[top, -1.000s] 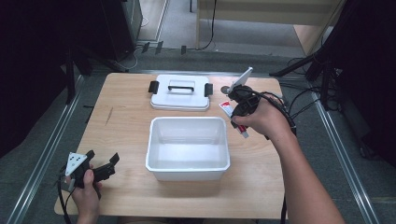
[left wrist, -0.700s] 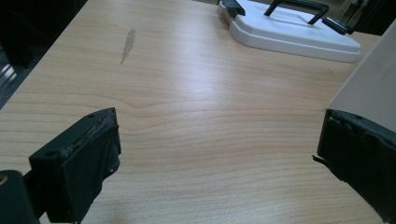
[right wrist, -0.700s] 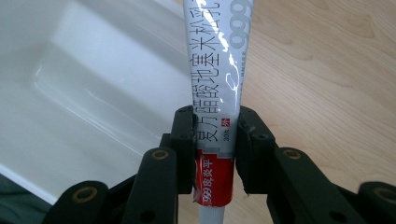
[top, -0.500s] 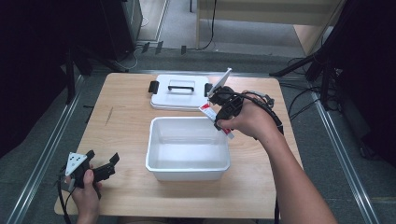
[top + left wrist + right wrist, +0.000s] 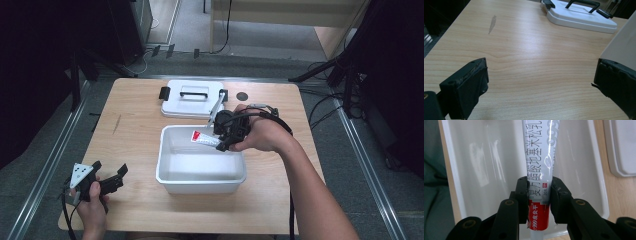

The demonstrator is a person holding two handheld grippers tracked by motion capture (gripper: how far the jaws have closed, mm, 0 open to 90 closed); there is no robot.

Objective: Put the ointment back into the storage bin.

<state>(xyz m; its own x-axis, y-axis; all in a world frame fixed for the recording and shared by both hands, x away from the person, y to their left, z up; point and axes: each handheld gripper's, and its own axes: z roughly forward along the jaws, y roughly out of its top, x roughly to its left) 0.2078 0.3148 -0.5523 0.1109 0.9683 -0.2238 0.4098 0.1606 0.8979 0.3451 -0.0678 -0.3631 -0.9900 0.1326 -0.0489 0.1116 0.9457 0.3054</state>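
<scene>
Here, right tongs clamp a tube over the white bin; left tongs apart above wooden table.

Left gripper agape — right gripper clamped

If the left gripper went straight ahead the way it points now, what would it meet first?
Mostly bare table. The left gripper stands open and level over the wood; its right-hand jaw is close beside the white bin's wall and would likely graze that first. Further on lies the white lid. Depth is hard to judge.
</scene>
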